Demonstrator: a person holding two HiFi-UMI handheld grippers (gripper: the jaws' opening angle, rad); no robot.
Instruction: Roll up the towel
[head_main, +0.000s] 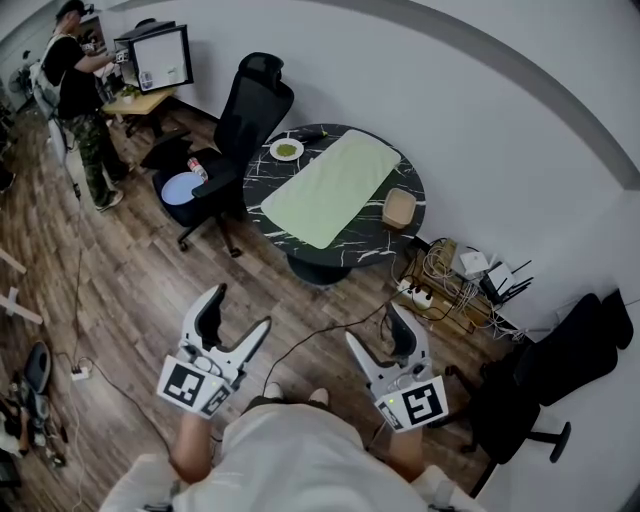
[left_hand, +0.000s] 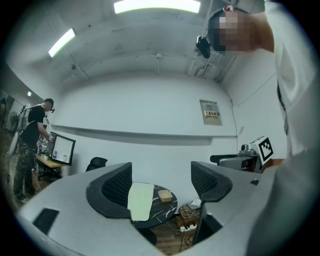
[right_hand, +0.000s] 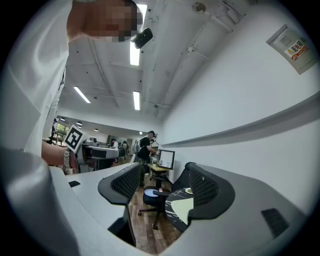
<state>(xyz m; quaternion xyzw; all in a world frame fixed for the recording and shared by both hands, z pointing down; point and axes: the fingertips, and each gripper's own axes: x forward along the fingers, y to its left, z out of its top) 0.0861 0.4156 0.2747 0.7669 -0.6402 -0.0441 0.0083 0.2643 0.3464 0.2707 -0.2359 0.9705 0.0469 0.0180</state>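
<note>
The towel (head_main: 330, 188) lies flat and unrolled, a pale green rectangle spread diagonally across the round black table (head_main: 372, 236), with one end reaching the near rim. The left gripper (head_main: 240, 312) and right gripper (head_main: 375, 328) are held level, well short of the table. Both have their jaws wide apart, hold nothing and touch nothing.
</note>
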